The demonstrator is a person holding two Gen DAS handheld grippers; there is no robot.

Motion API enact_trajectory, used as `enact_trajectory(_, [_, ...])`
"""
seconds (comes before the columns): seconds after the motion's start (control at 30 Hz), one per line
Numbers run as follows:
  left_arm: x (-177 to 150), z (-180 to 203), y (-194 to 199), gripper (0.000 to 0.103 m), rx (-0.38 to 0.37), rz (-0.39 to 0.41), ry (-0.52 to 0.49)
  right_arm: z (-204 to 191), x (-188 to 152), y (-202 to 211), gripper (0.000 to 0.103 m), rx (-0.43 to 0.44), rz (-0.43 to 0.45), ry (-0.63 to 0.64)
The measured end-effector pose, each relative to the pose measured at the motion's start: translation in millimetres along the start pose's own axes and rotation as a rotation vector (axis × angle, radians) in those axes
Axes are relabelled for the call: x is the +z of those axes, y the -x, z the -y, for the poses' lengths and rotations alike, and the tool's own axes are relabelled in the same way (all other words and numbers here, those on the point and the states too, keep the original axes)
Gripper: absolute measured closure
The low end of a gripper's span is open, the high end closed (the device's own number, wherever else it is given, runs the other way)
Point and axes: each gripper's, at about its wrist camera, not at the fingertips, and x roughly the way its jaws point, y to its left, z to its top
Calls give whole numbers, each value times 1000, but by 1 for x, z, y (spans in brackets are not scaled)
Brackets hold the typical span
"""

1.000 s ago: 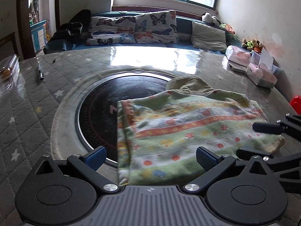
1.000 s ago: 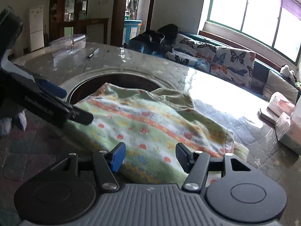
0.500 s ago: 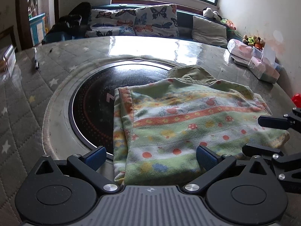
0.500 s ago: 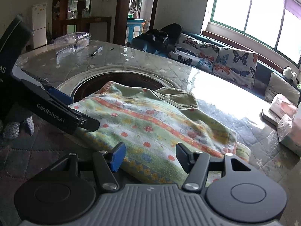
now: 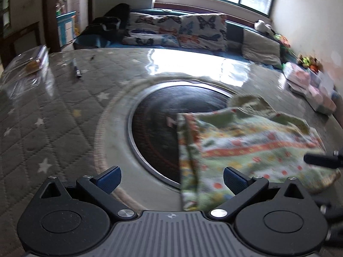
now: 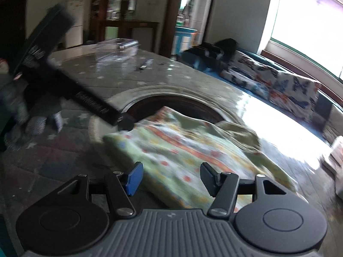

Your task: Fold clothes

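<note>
A folded green garment with orange stripes and red dots (image 5: 246,150) lies on the round table, partly over the dark glass centre (image 5: 163,126). An olive part of it (image 5: 249,103) sticks out at the far edge. My left gripper (image 5: 170,178) hangs open above the table, with the garment's left edge toward its right finger and nothing between the fingers. My right gripper (image 6: 170,177) is open over the near edge of the garment (image 6: 193,150). The left gripper's body (image 6: 64,81) shows as a dark bar at left in the right wrist view. Both views are blurred.
The table wears a grey quilted star cover (image 5: 53,115). A clear plastic box (image 5: 32,60) and a pen (image 5: 76,68) lie at the far left. Tissue packs (image 5: 310,85) sit at the far right. A sofa with butterfly cushions (image 5: 182,32) stands behind the table.
Both grippers have swung to the left, so the garment now sits further right in each view. Both stay open. The garment has not moved on the table.
</note>
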Motion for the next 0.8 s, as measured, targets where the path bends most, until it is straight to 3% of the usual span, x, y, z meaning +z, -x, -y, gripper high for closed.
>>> enact_trajectory(0.2, [9, -22, 3, 0, -3, -3, 97, -27, 16, -16, 46, 74, 5, 87])
enact_trajectory(0.43, [13, -32, 1, 0, -78, -24, 182, -52, 28, -39, 58, 140, -13, 140])
enact_trajectory(0.6, [13, -36, -2, 0, -135, -50, 246, -57, 28, -53, 76, 151, -37, 146])
enact_trajectory(0.8, [12, -38, -10, 0, -189, -94, 331, -43, 28, -57, 92, 166, -43, 56])
